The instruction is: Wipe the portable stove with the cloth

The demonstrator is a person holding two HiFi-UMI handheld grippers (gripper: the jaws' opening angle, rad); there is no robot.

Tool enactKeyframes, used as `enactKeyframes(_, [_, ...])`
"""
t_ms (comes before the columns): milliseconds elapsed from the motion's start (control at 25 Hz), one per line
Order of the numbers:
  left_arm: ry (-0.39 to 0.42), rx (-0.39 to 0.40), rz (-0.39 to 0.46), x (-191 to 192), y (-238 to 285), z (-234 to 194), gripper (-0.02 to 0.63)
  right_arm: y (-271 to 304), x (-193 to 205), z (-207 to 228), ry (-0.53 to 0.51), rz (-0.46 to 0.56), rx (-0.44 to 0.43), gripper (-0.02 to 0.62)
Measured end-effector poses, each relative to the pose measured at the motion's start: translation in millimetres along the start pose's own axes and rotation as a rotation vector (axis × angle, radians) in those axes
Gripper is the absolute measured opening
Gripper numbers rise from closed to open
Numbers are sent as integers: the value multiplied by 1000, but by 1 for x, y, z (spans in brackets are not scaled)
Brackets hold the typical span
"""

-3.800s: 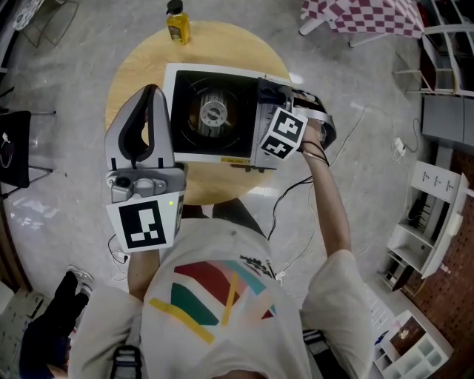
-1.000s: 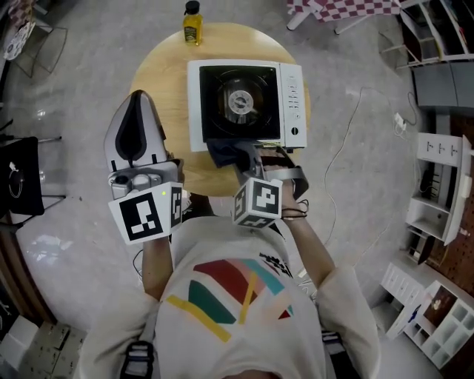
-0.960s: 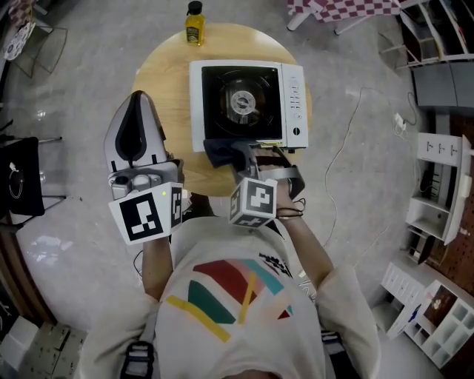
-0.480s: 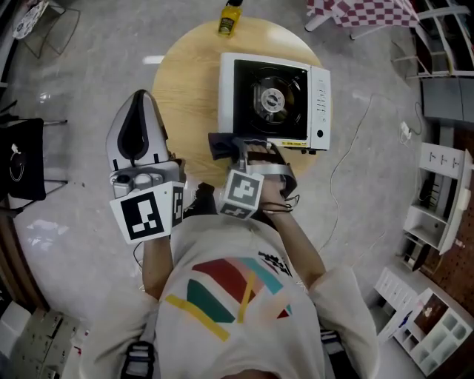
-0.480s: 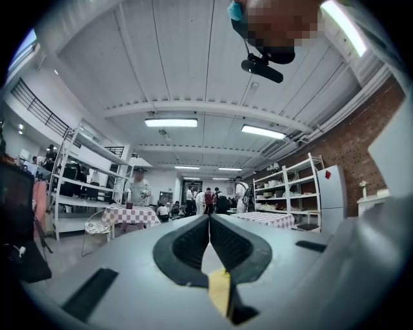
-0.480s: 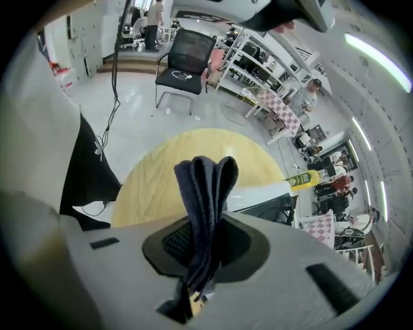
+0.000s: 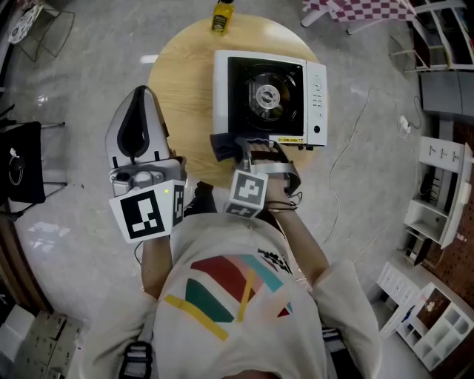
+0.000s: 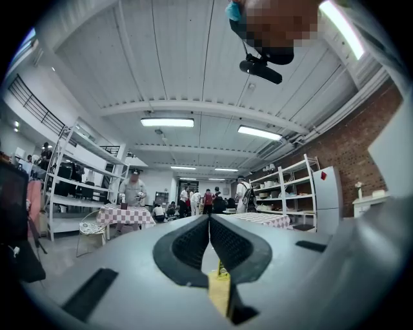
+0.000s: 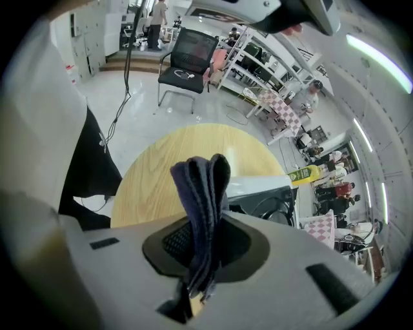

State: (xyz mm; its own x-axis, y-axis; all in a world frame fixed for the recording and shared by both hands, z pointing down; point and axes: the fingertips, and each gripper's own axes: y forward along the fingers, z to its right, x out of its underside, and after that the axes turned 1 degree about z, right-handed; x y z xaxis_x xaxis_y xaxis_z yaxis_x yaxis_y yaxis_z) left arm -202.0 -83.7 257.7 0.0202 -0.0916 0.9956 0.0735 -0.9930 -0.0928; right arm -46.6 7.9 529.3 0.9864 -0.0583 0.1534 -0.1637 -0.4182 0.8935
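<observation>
Head view: the stove (image 7: 268, 98) is sitting on the round wooden counter (image 7: 172, 81), burner in the middle, control strip on its right side. A yellow bottle (image 7: 221, 16) is standing at the counter's far edge, apart from the stove. The right hand-held gripper (image 7: 238, 150) is pointing at the stove's near left corner and holding the dark cloth (image 7: 224, 143), which is bunching up just beside that corner over the counter; I can't tell if it is touching the stove. The left hand-held gripper (image 7: 144, 92) is hanging off to the left over the counter's left edge, well apart from the stove.

Left gripper view: the left hand-held gripper (image 8: 209, 220) is pointing out level into the room with its jaws pressing together and nothing between them. The bottle (image 8: 221, 270) is showing low down through the gap behind the pads. A checkered table (image 8: 126, 214) and shelves (image 8: 293, 193) are standing far behind.

Right gripper view: the right hand-held gripper (image 9: 205, 233) is clamping on the cloth (image 9: 202, 184), which is sticking up folded from between the jaws. Past it, the counter (image 9: 169, 161) is carrying the stove (image 9: 274, 196), with the bottle (image 9: 303, 174) beyond. A black chair (image 9: 187, 57) is standing on the floor further back.
</observation>
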Motion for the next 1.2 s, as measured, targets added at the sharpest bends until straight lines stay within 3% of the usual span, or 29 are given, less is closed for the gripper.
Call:
enactKeyframes(760, [4, 37, -21, 8, 20, 77, 6, -19, 187, 10, 33, -219, 22, 32])
enactKeyframes(1200, [6, 37, -11, 5, 25, 109, 6, -33, 196, 18, -10, -169, 43, 32])
